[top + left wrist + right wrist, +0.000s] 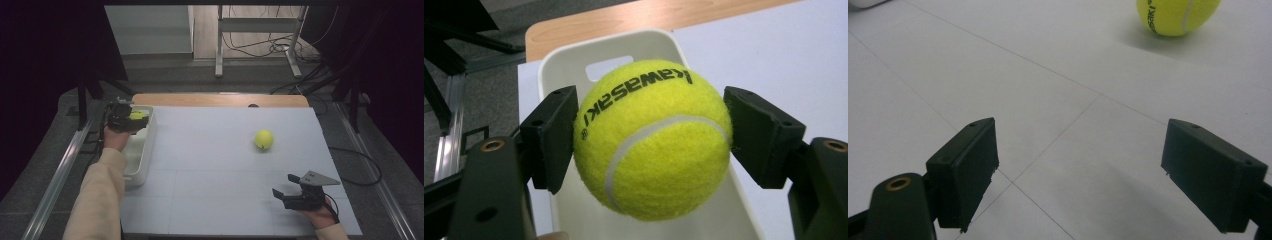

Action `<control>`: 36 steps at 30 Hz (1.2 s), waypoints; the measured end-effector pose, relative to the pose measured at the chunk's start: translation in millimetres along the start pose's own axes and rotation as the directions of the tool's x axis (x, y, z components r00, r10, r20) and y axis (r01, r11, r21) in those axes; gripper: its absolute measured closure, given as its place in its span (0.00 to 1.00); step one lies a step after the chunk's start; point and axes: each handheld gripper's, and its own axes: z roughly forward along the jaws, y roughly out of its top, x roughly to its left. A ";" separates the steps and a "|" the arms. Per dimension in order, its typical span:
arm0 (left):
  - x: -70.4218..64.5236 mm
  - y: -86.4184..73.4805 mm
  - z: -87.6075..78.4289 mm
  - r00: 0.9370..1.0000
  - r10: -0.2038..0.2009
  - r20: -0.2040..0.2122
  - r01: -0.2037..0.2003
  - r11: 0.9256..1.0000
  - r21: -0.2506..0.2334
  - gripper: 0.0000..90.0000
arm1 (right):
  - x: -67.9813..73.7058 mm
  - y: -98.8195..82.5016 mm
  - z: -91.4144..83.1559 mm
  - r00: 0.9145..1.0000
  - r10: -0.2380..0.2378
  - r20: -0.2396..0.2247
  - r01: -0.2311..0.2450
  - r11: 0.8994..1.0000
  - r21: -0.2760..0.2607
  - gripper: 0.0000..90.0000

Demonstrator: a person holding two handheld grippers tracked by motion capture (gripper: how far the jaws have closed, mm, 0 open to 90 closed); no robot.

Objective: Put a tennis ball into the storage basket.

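My left gripper [651, 137] is shut on a yellow tennis ball [651, 137] with black lettering, held just above the white bin [574, 55]. In the high view that left gripper [134, 119] hangs over the far end of the white bin [142, 155] at the table's left edge, the held ball [137, 115] showing between its jaws. A second tennis ball [264, 139] rests on the white table top, right of centre. My right gripper [281, 191] stands open low over the table at the near right, nothing between its jaws [1080, 170]; the loose ball [1178, 15] lies ahead of it.
The white table top [215, 165] has a wooden strip along its far edge. Metal rails run down both sides of the table. Beyond the far edge stand a metal frame and loose cables on the floor [270, 47].
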 end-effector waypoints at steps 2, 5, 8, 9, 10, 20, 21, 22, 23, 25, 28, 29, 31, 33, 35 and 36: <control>-0.5 0.2 0.9 1.000 0.000 0.000 0.000 1.000 0.003 0.29 | 0.0 0.0 0.0 1.000 0.000 0.000 0.000 1.000 0.000 0.18; -0.4 0.1 2.6 1.000 0.002 -0.003 -0.002 1.000 0.015 0.29 | 0.1 0.0 0.0 1.000 0.000 -0.001 0.000 1.000 0.001 0.18; -0.2 -0.2 3.4 1.000 -0.002 -0.004 0.002 1.000 0.016 0.29 | 0.0 -0.1 -0.1 1.000 -0.001 0.000 0.001 1.000 0.000 0.18; 0.2 -0.4 3.5 1.000 -0.003 -0.005 0.003 1.000 0.017 0.29 | -0.1 -0.1 -0.1 1.000 -0.001 0.000 0.001 1.000 0.000 0.18; 0.2 -0.4 3.5 1.000 -0.003 -0.005 0.003 1.000 0.017 0.29 | -0.1 -0.1 0.0 1.000 -0.001 0.000 0.001 1.000 0.001 0.18; 1.0 -0.4 0.8 1.000 -0.011 -0.005 0.011 1.000 0.010 0.29 | 0.3 0.0 -0.1 1.000 -0.002 0.000 0.002 1.000 0.001 0.18; 0.8 -0.4 0.7 1.000 -0.009 -0.006 0.009 1.000 0.010 0.29 | 0.3 0.0 -0.2 1.000 -0.002 0.001 0.002 1.000 0.001 0.18; 0.6 -0.5 0.7 1.000 -0.006 -0.008 0.006 1.000 0.010 0.28 | 0.3 0.0 -0.3 1.000 -0.002 0.001 0.002 1.000 0.000 0.18; 0.6 -0.8 0.7 1.000 0.000 -0.008 0.000 1.000 0.014 0.28 | 0.2 0.1 -0.4 1.000 -0.002 0.001 0.002 1.000 -0.001 0.18; 0.6 -1.1 0.9 1.000 0.000 -0.005 0.000 1.000 0.010 0.28 | 0.2 0.0 -0.5 1.000 -0.002 0.001 0.002 1.000 -0.001 0.18; 1.3 -1.3 -2.5 1.000 -0.005 0.016 0.006 1.000 -0.027 0.22 | 0.3 0.0 -0.6 1.000 -0.003 0.002 0.003 1.000 -0.001 0.18; 0.5 -1.0 -4.2 1.000 0.001 0.013 0.000 0.999 -0.036 0.19 | 0.4 0.0 -0.7 1.000 -0.004 0.003 0.004 1.000 -0.001 0.18; -1.2 -0.5 -8.9 1.000 0.008 0.025 -0.007 0.998 -0.059 0.19 | 0.3 0.2 -1.1 1.000 -0.004 0.006 0.004 1.000 -0.005 0.18; -2.8 -0.1 -12.5 0.999 0.009 0.031 -0.007 0.997 -0.076 0.18 | 0.4 0.3 -1.5 1.000 -0.003 0.008 0.003 1.000 -0.005 0.18; -4.0 0.2 -16.4 0.999 0.008 0.047 -0.004 0.996 -0.094 0.18 | 0.6 0.3 -1.4 1.000 -0.004 0.006 0.004 1.000 -0.006 0.18; -4.3 0.1 -18.1 0.999 0.011 0.053 -0.006 0.995 -0.098 0.18 | 0.9 0.5 -1.7 1.000 -0.007 0.008 0.007 1.000 -0.003 0.18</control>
